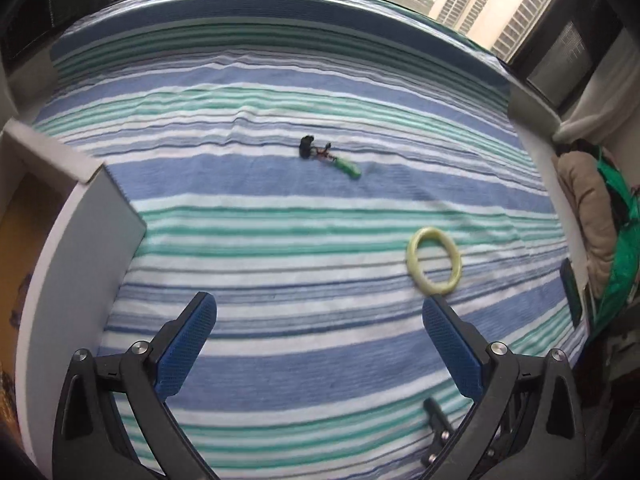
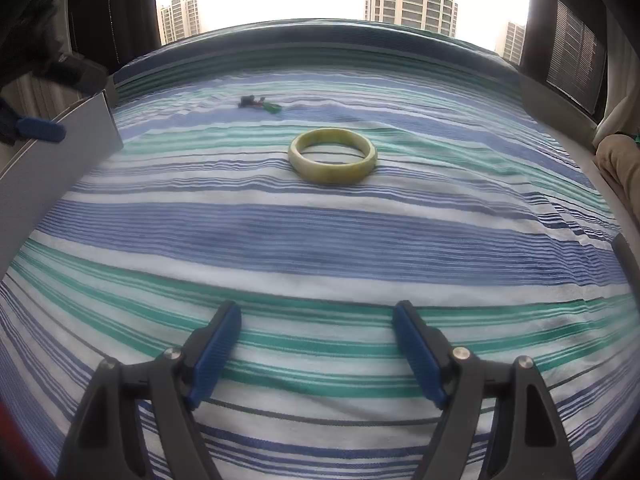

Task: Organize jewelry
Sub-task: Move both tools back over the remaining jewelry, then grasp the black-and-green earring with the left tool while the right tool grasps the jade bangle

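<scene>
A pale yellow-green bangle (image 1: 435, 259) (image 2: 332, 154) lies flat on the striped bedspread (image 1: 304, 200) (image 2: 320, 240). Farther off lies a small green pendant with a dark cord and beads (image 1: 330, 156) (image 2: 260, 104). My left gripper (image 1: 318, 312) hangs open above the cloth with nothing between its blue pads; the bangle is just beyond its right fingertip. My right gripper (image 2: 316, 322) is open too, low over the cloth, with the bangle well ahead of it. A white box (image 1: 80, 216) (image 2: 60, 148) stands at the left; its inside is mostly hidden. A blue pad of the left gripper (image 2: 40, 130) shows over the box.
The bed runs up to a window with tower blocks outside. Beige and green clothes (image 1: 596, 216) are piled past the bed's right edge. A small black metal part (image 1: 436, 424) shows under the left gripper. Dark curtains flank the window.
</scene>
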A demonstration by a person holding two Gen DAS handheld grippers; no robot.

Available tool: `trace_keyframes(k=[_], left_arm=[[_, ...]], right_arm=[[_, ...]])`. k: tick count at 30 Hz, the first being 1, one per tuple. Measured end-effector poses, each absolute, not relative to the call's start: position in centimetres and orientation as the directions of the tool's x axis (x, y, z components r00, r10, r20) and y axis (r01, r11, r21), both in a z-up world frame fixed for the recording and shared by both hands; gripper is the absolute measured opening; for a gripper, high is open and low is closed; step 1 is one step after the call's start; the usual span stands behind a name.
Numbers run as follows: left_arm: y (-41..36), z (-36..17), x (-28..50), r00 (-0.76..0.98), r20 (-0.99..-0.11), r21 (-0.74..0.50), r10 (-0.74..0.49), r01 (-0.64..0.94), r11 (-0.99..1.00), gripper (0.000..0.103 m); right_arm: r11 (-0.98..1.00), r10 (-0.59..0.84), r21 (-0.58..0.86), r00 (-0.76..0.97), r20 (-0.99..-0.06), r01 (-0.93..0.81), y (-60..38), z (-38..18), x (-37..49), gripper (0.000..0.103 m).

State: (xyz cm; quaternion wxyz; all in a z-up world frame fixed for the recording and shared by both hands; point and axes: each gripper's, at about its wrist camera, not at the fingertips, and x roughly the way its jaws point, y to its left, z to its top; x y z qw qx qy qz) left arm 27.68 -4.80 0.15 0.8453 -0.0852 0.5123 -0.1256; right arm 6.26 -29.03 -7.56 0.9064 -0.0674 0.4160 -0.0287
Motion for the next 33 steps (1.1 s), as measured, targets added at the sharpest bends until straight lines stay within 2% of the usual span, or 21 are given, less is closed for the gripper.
trace_keyframes(k=[5, 9, 13, 14, 16, 17, 18, 19, 20, 24, 33], left_arm=[[-8.5, -2.2, 37.1, 0.480, -0.859, -0.163, -0.177, 0.072, 0.984, 0.102], [-9.5, -5.0, 42.1, 0.481, -0.864, -0.198, -0.149, -0.052, 0.979, 0.102], [-10.0, -7.7, 44.2, 0.461, -0.883, -0.174, -0.093, -0.135, 0.976, 0.101], [-10.1, -8.2, 44.3, 0.458, -0.884, -0.170, -0.090, -0.137, 0.976, 0.097], [-10.4, -8.5, 44.0, 0.479, -0.876, -0.127, -0.052, -0.125, 0.984, 0.085], [-10.7, -8.4, 43.7, 0.500, -0.865, -0.098, -0.035, -0.101, 0.990, 0.063], [-11.0, -8.3, 43.3, 0.519, -0.854, -0.063, -0.021, -0.063, 0.996, 0.049], [-11.2, -8.1, 42.8, 0.532, -0.846, -0.059, -0.042, -0.015, 0.998, 0.019], [-11.2, -8.1, 42.4, 0.527, -0.847, -0.067, -0.069, 0.022, 0.997, 0.008], [-9.4, -7.6, 38.7, 0.511, -0.842, -0.140, -0.173, 0.102, 0.985, 0.008], [-2.2, -6.5, 22.3, 0.504, -0.826, -0.137, -0.252, 0.253, 0.958, 0.008]], right_arm=[[0.989, -0.106, -0.145, 0.652, -0.751, -0.006, -29.0, -7.5, 6.3, 0.081], [0.990, -0.087, -0.136, 0.649, -0.756, -0.025, -28.9, -7.6, 6.4, 0.085], [0.991, -0.081, -0.129, 0.650, -0.755, -0.027, -28.8, -7.7, 6.3, 0.086], [0.992, -0.078, -0.125, 0.651, -0.755, -0.026, -28.9, -7.7, 6.3, 0.086], [0.993, -0.072, -0.117, 0.653, -0.754, -0.025, -28.9, -7.6, 6.3, 0.086], [0.993, -0.070, -0.114, 0.653, -0.754, -0.026, -28.9, -7.6, 6.2, 0.086], [0.993, -0.069, -0.113, 0.653, -0.754, -0.026, -28.9, -7.6, 6.2, 0.086], [0.993, -0.069, -0.114, 0.653, -0.754, -0.026, -29.0, -7.6, 6.2, 0.086], [0.993, -0.070, -0.115, 0.652, -0.755, -0.027, -28.9, -7.6, 6.3, 0.087], [0.993, -0.068, -0.115, 0.651, -0.756, -0.030, -28.8, -7.6, 6.3, 0.088], [0.991, -0.078, -0.129, 0.648, -0.757, -0.032, -28.7, -7.7, 6.2, 0.088]])
